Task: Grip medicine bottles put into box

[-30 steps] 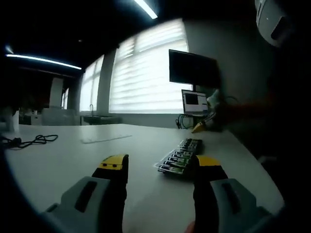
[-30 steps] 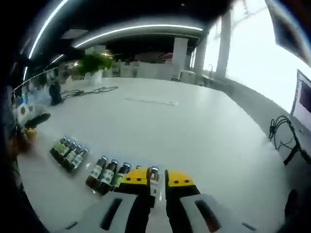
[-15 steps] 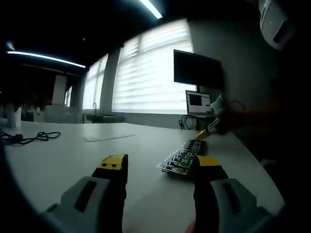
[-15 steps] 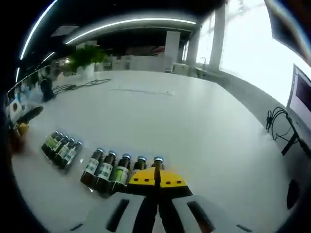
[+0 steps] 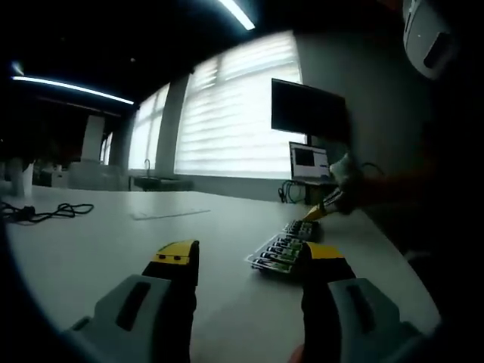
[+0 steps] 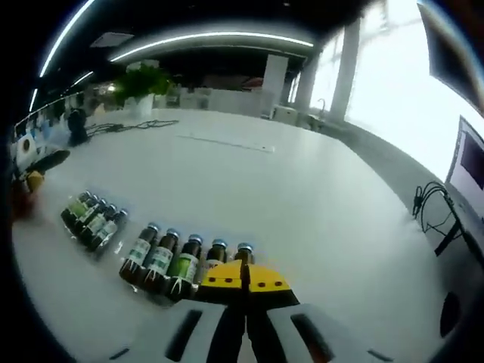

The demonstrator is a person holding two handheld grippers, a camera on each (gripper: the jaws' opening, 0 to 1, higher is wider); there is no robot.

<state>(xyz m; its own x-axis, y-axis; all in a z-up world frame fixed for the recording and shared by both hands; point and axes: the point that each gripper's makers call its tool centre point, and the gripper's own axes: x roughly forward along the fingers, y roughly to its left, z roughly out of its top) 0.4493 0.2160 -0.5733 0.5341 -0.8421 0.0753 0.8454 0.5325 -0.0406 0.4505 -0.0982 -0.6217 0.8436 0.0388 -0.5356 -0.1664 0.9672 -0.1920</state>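
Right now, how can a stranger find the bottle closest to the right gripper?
On the white table, a row of five bottles lies before the right gripper. Take the bottle at the row's right end, touching the yellow tips; its neighbours lie further left.

You work at a wide white table (image 5: 113, 242) in a dim open-plan office. Ahead in your left gripper view, tall windows with closed blinds (image 5: 234, 121) glow beside a dark wall-mounted screen (image 5: 308, 111) and a smaller lit monitor (image 5: 305, 162). 2 ceiling light strips (image 5: 72, 88) cut the dark overhead. In your right gripper view, a curved light band (image 6: 212, 39) arcs over a white pillar (image 6: 273, 85), a potted plant (image 6: 140, 83) and loose black cables (image 6: 432, 215).
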